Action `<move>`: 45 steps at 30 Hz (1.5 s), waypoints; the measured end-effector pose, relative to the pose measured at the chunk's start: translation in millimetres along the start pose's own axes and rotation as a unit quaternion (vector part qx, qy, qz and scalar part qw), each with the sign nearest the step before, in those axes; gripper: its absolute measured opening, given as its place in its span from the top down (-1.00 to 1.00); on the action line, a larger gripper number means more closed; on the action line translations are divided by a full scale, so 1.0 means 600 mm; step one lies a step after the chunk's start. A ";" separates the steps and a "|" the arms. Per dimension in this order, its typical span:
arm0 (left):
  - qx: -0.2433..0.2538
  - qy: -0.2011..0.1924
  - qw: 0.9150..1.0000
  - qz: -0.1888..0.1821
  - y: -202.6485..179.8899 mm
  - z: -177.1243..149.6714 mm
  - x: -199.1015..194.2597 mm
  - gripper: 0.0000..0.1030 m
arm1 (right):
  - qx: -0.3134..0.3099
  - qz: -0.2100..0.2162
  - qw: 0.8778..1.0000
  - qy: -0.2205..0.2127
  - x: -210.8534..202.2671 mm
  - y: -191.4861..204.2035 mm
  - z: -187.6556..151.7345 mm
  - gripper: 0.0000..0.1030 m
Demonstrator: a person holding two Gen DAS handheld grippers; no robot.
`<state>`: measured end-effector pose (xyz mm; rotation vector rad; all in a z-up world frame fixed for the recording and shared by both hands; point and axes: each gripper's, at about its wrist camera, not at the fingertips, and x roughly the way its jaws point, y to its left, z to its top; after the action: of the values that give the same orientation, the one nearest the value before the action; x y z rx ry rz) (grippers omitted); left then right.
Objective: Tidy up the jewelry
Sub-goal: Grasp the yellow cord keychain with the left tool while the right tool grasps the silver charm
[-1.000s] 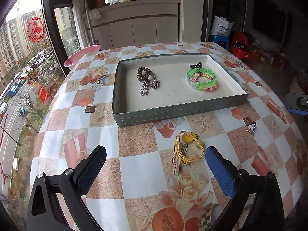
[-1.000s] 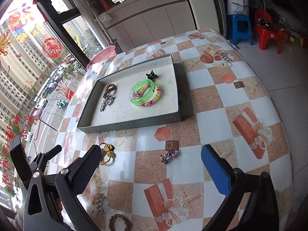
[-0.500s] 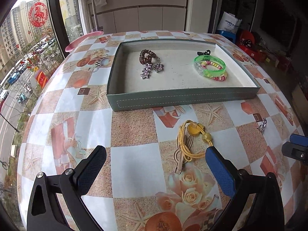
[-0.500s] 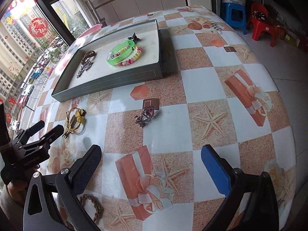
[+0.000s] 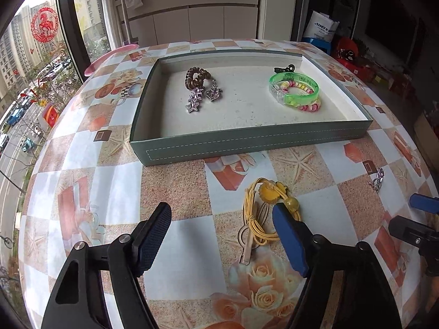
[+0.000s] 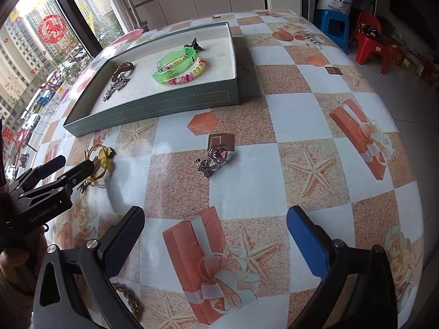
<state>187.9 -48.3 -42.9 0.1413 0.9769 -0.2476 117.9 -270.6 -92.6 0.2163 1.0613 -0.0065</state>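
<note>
Worktop (image 5: 115,181) wears a checkered cloth printed with starfish, roses and gift boxes, sitting by a big window (image 5: 33,63) over a city street. White cabinets (image 5: 197,22) stand behind, a blue stool (image 6: 333,27) and red chair (image 6: 374,42) off to the side. Grey tray (image 5: 247,139) holds a green bangle (image 5: 295,87) and a brown hair tie (image 5: 196,76). Yellow cord bracelet (image 5: 260,211) lies just in front of the left tool (image 5: 222,235), fingers apart. Right tool (image 6: 216,241) is spread wide too, with a pink gem brooch (image 6: 212,159) ahead of it.
</note>
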 end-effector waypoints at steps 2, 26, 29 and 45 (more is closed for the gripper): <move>0.002 0.004 1.000 0.000 -0.002 -0.001 0.006 -0.63 | 0.007 -0.004 1.000 0.002 0.010 -0.001 0.003 -0.99; 0.021 -0.002 1.000 -0.018 -0.009 0.004 0.005 0.39 | -0.040 -0.072 0.996 -0.030 0.043 0.049 0.048 0.32; 0.016 -0.011 1.000 -0.023 -0.005 0.004 -0.002 0.39 | -0.035 -0.068 0.996 -0.034 0.041 0.047 0.048 0.46; -0.032 -0.042 0.996 -0.068 0.038 0.011 -0.059 0.39 | -0.001 -0.016 0.999 -0.043 0.013 0.016 0.037 0.84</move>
<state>180.1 -23.0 -9.5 0.0055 0.9104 -0.3432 142.1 -264.6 -87.5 0.1963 0.9798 -0.0434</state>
